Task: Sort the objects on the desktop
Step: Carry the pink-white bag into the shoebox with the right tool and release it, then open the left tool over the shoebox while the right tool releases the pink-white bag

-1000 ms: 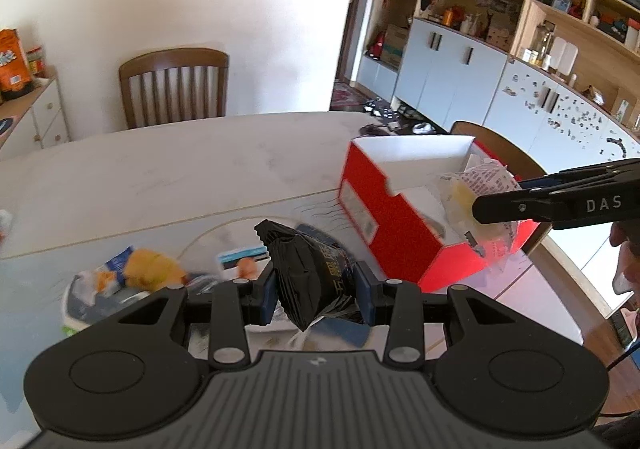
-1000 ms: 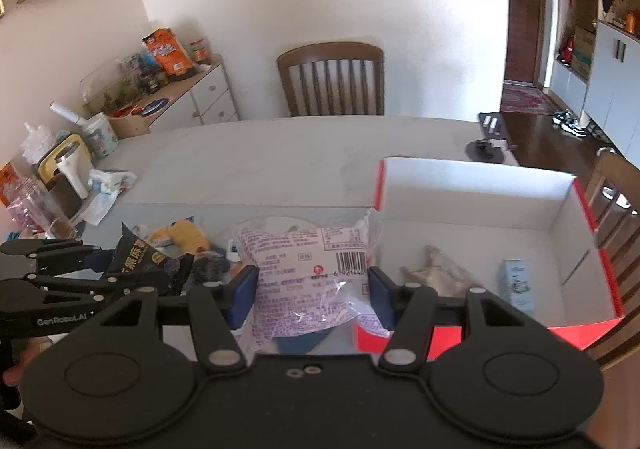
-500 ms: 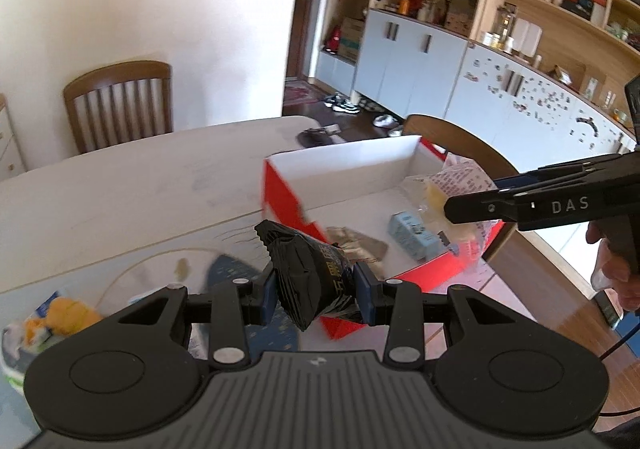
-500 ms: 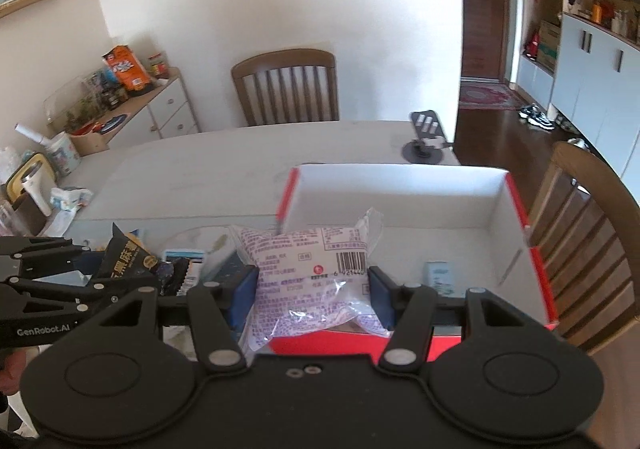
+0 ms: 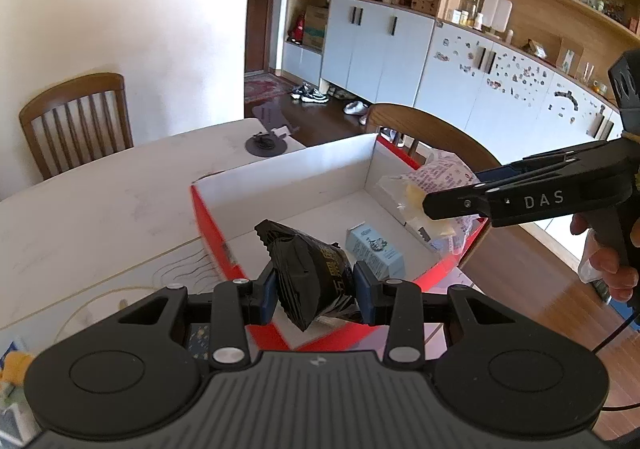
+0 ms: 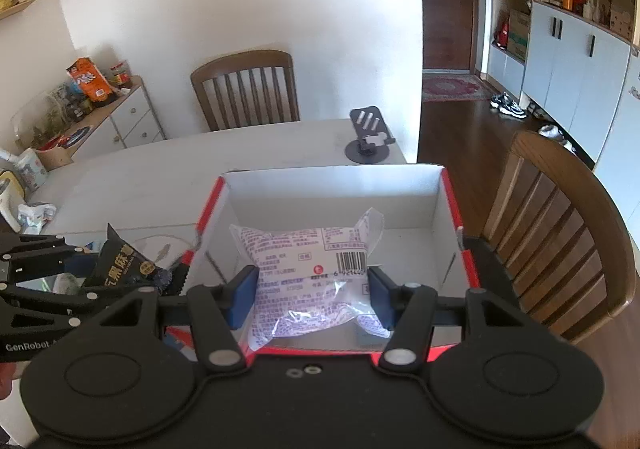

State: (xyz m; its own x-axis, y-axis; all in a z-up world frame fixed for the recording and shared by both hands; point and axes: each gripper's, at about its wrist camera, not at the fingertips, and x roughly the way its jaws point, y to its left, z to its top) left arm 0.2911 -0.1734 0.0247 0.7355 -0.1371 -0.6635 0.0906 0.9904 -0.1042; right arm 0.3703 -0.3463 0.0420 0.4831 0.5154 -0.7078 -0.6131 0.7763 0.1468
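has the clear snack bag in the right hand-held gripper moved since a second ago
Yes. The clear snack bag, gripped by the right hand-held gripper, went from beside the red box's left wall to over its inside.

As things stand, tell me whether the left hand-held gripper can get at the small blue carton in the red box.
Probably not yet. The left hand-held gripper is shut on the black snack packet, so its jaws are full. The small blue carton lies uncovered just ahead in the red box, reachable once the packet is dropped.

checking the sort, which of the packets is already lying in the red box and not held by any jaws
The small light-blue carton, lying loose on the floor of the red box. The black snack packet and the clear bread packet are each clamped in jaws.
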